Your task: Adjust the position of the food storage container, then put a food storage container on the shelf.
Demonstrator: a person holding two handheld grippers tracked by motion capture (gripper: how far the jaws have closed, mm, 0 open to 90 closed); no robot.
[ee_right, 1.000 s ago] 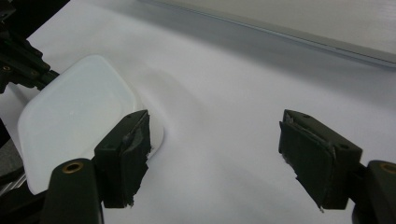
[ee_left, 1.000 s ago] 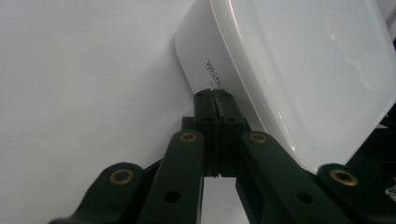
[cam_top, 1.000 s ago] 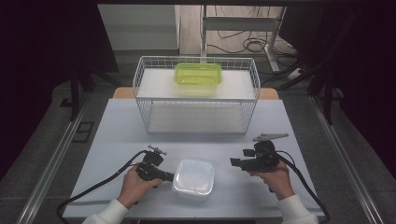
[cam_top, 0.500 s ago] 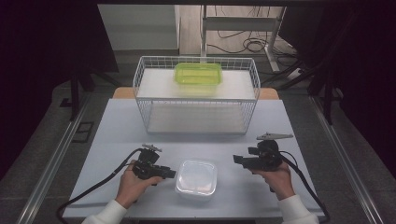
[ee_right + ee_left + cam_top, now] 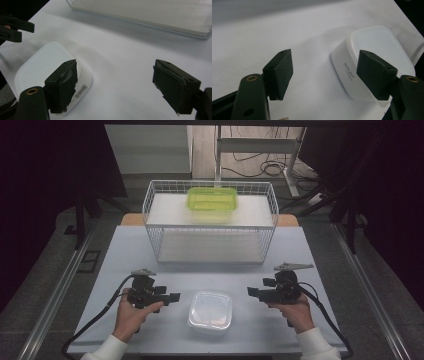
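**With both pairs of jaws open, white container loose at lower centre**

While sitting untouched between the two grippers, risks a shove rather than a clean pick. Left gripper [image 5: 172, 297], at lower left of the high view, with jaws just opened wide and nothing between them; in the left gripper view one pad [image 5: 375, 72] overlaps the container's near corner, yet stands clear of it. Right gripper [image 5: 251, 291], at lower right, likewise spread and empty, aimed toward the middle.

Possible trouble, as a judgement: a one-sided approach could push the light container [image 5: 211, 311] across the smooth table [image 5: 240, 270] or spin it. Rounded corners and slightly tapered walls may let the pads slide upward on closing. A pinch on the lid edge alone might pop the lid or flex the thin plastic. Closing both grippers unevenly could tip it.

Looks of the container [image 5: 372, 57]: translucent white plastic, squarish with rounded corners, lid seated, small printed text on one wall; a barcode label [image 5: 81, 91] in the right gripper view. Lies at lower centre of the high view, well short of the wire basket [image 5: 150, 205] and green box [image 5: 212, 202] at upper centre.
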